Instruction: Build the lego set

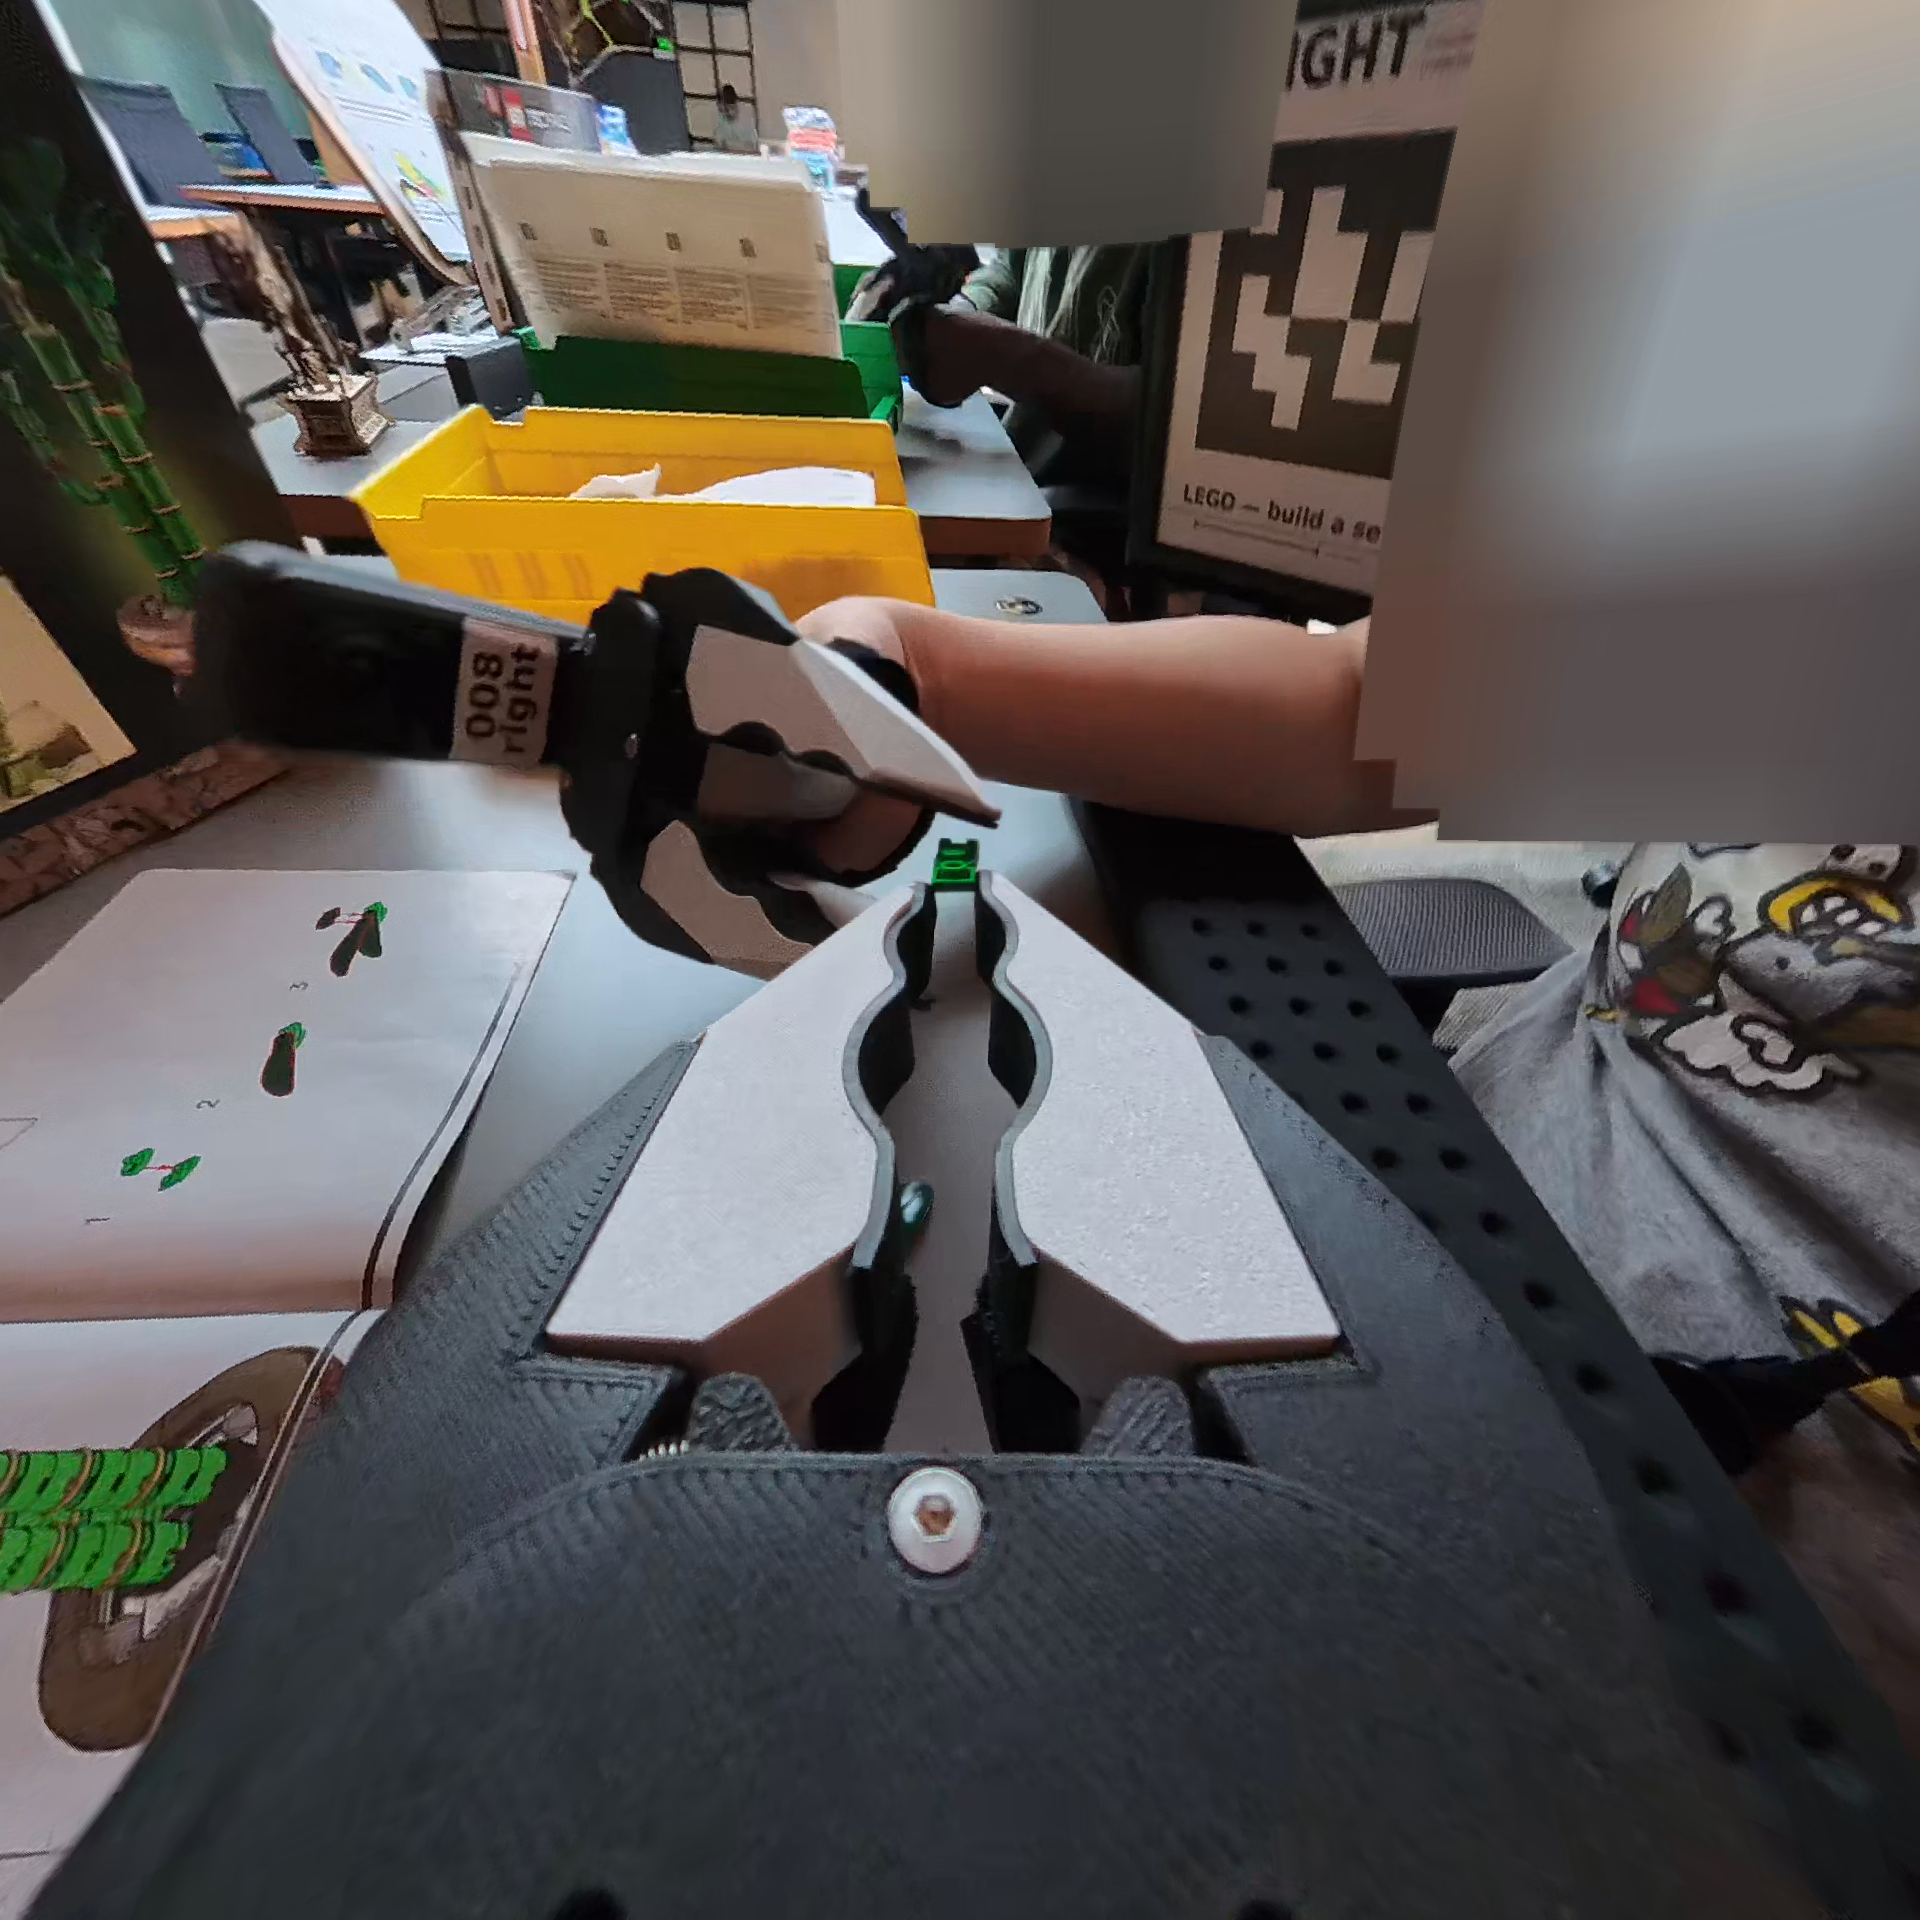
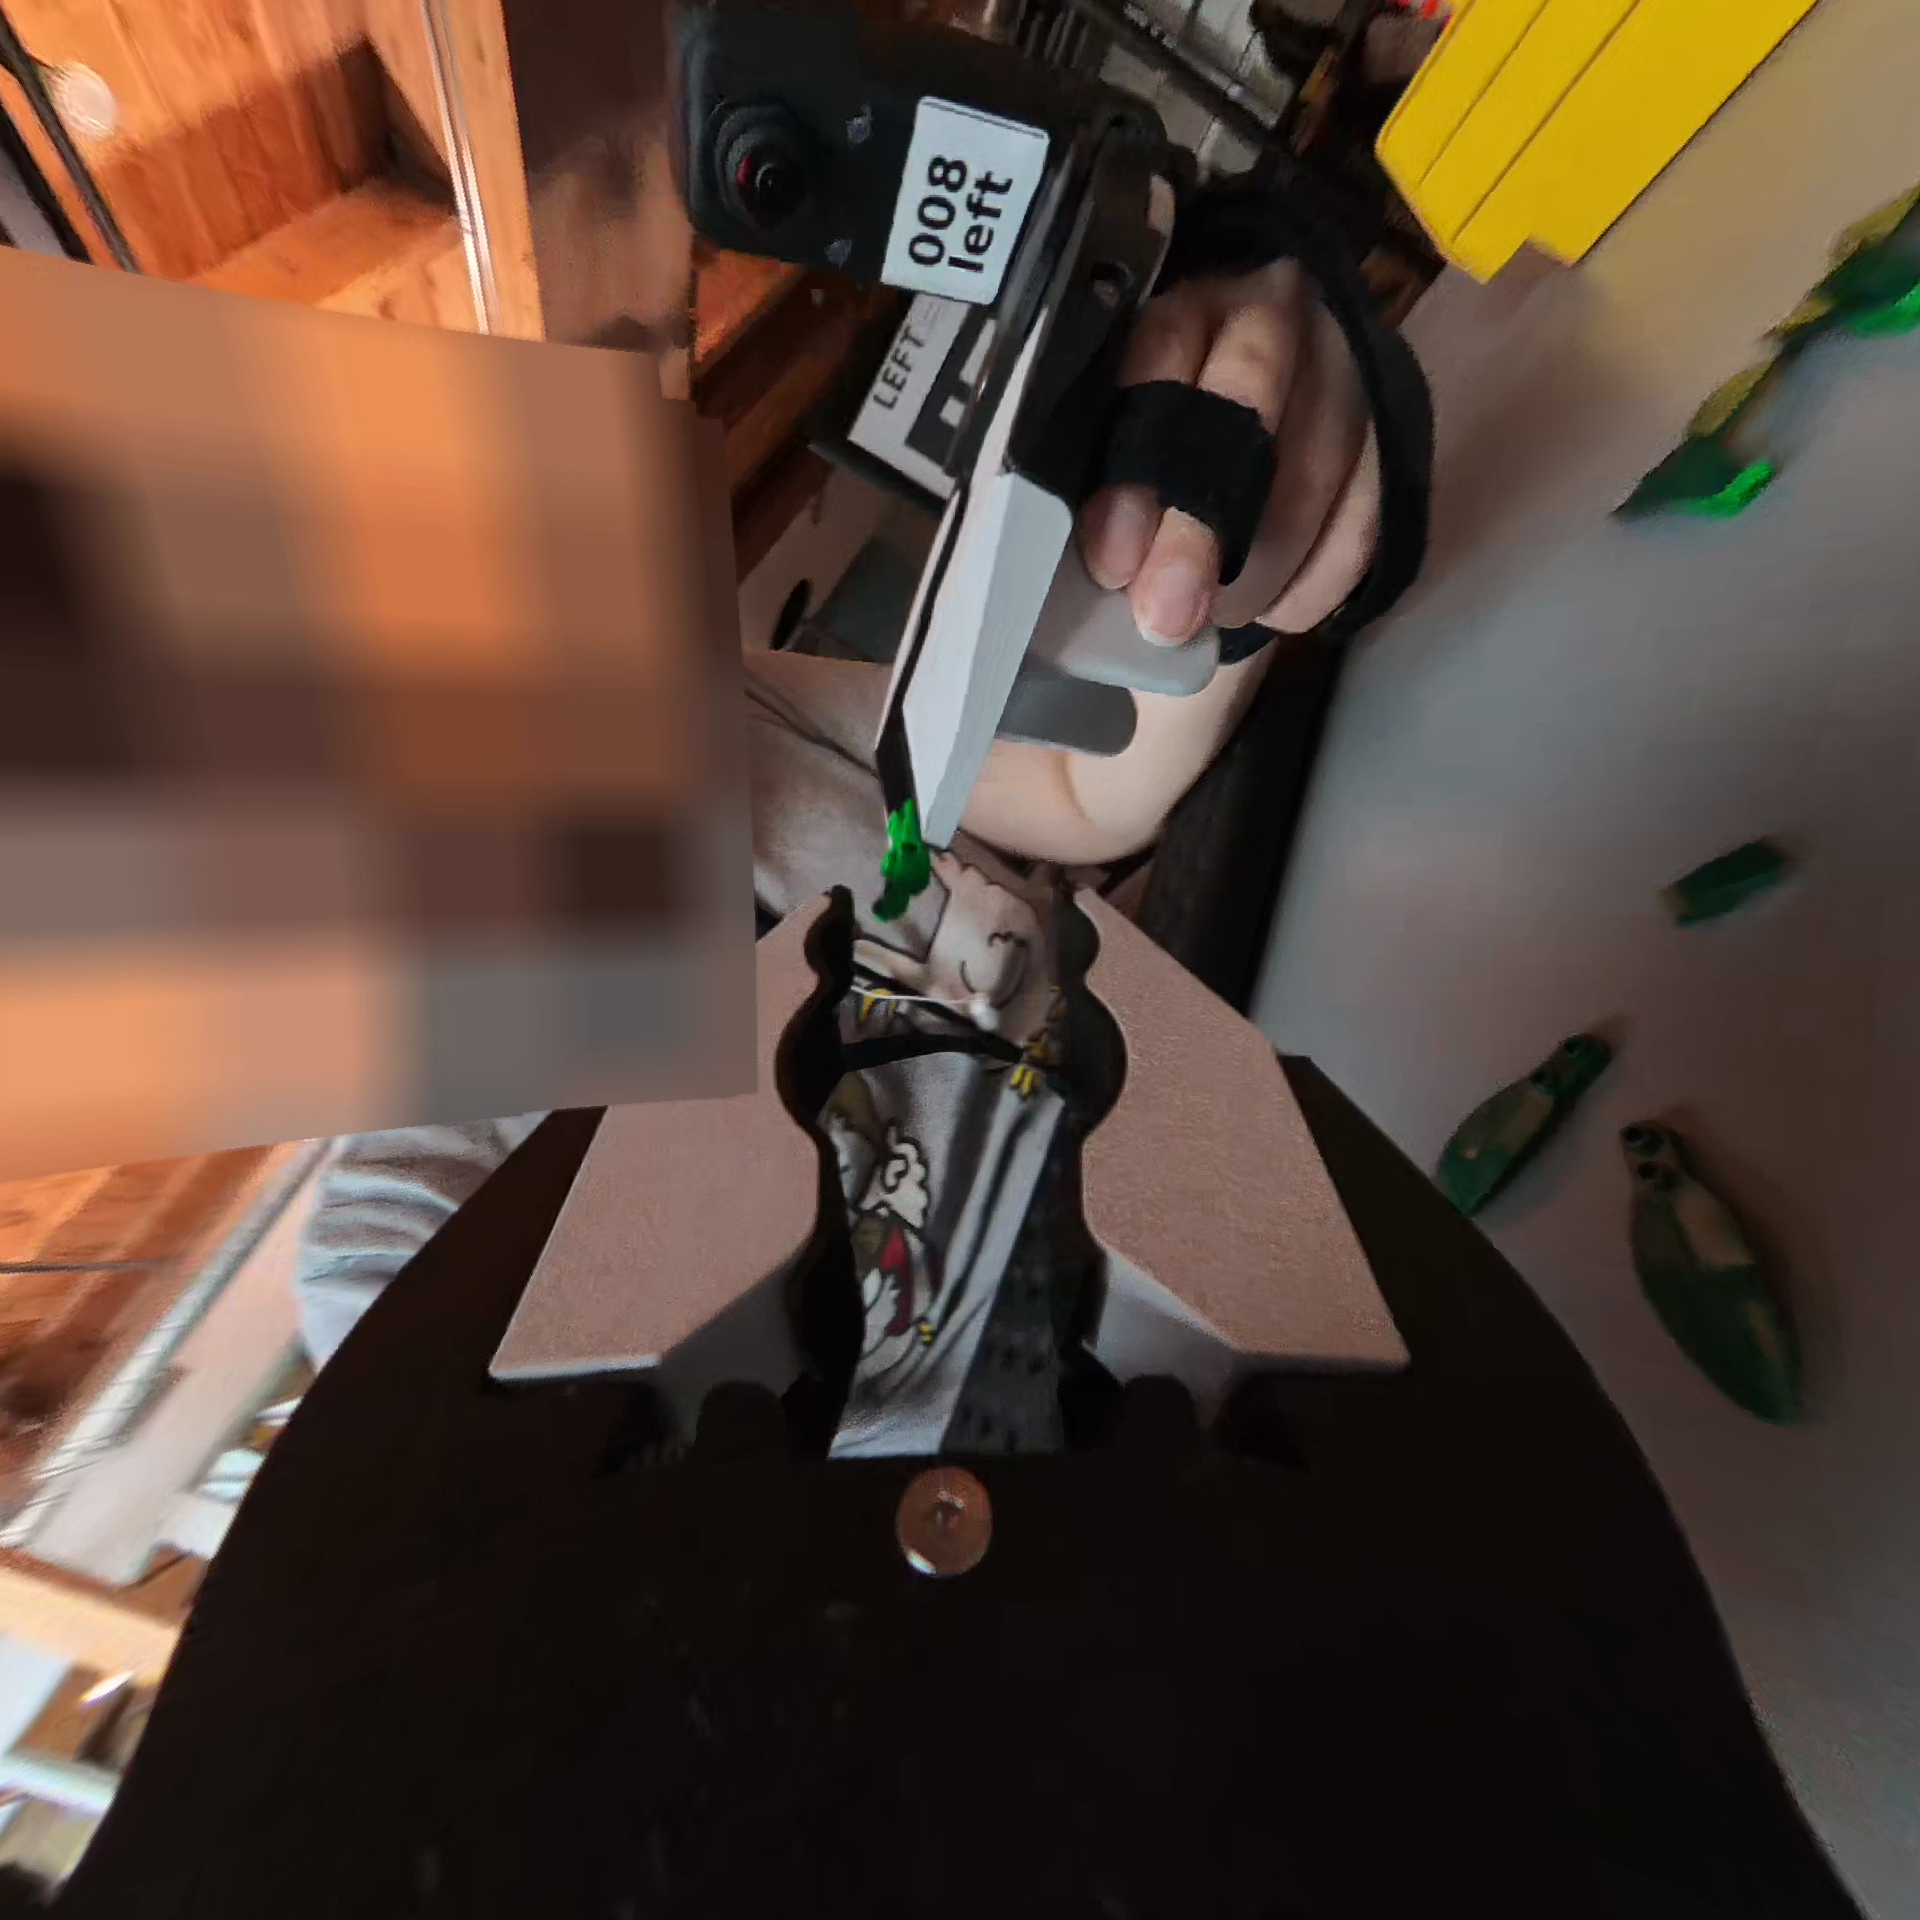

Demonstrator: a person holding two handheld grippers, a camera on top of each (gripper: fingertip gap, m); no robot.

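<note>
Left gripper [image 1: 951, 883] pinches a small bright green lego piece [image 1: 955, 862] between its very tips, the jaws drawn nearly together around it, so the piece juts out just past the white fingers [image 1: 769, 1132]. Right gripper [image 2: 961, 914] stands with its jaws apart and nothing between them; through the gap only a printed grey shirt [image 2: 914, 1195] shows. In the right wrist view the green piece [image 2: 900, 857] hangs at the tip of the left gripper [image 2: 914, 821], just beyond and slightly to the left of the right gripper's own tips, close but whether touching cannot be told. Seen from the left wrist view, the right gripper [image 1: 935, 831] comes in from the left, its pointed white finger ending just above the green piece, with a hand [image 1: 862, 842] wrapped round its grip. To the left of the left gripper an open instruction booklet [image 1: 260, 1060] lies flat on the grey bench [image 1: 613, 997]; to its right runs a black perforated strip [image 1: 1351, 1091] along the bench edge. In the right wrist view, several dark green leaf-shaped pieces [image 2: 1704, 1278] and smaller green pieces [image 2: 1725, 883] lie scattered on the bench to the right of the right gripper. Farther off, beyond both grippers, sits a yellow bin [image 1: 644, 520] with white paper in it, and behind that a green bin [image 1: 717, 374] holding a sheet of paper.
</note>
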